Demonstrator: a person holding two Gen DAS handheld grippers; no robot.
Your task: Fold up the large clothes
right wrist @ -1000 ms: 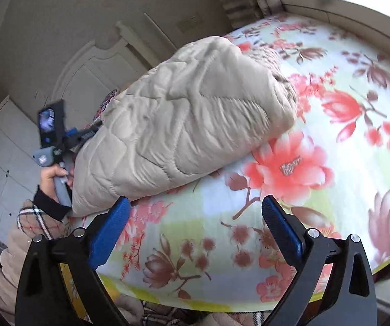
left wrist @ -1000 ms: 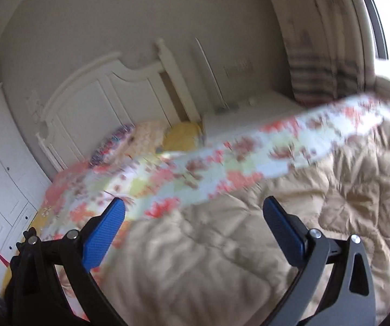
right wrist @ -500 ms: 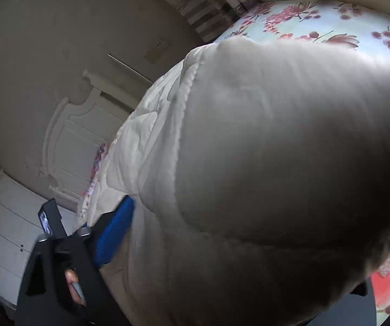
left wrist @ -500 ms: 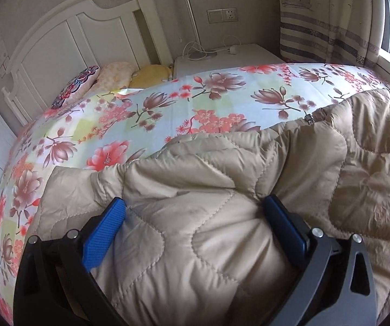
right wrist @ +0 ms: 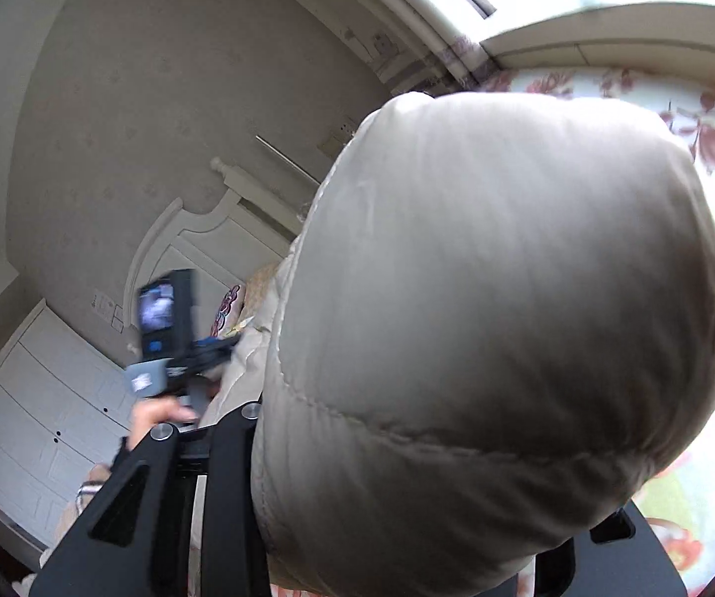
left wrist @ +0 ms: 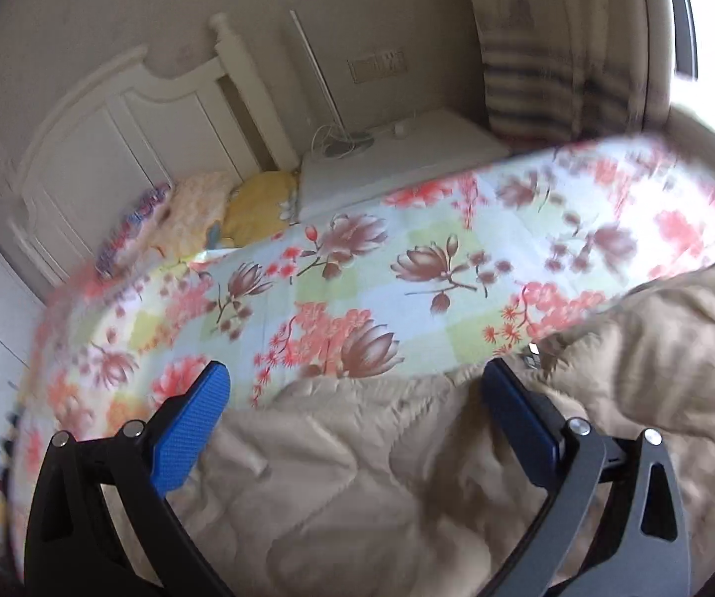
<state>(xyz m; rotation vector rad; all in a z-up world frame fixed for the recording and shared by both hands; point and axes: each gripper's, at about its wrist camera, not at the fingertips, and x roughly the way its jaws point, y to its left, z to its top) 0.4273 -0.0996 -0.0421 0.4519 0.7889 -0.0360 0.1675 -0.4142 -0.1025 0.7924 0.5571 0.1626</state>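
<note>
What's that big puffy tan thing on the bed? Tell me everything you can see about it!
It looks like a padded beige jacket with stitched wavy quilting, soft and puffy, and a small metal zipper bit at its edge. It lies crumpled on the flowery bedsheet. The left claw stands open around part of it. The right claw is closing with a fat fold bulging between its jaws.

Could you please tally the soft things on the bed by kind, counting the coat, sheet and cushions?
Coat: 1
Sheet: 1
Cushions: 3, patterned, peach, yellow
Total: 5
</note>
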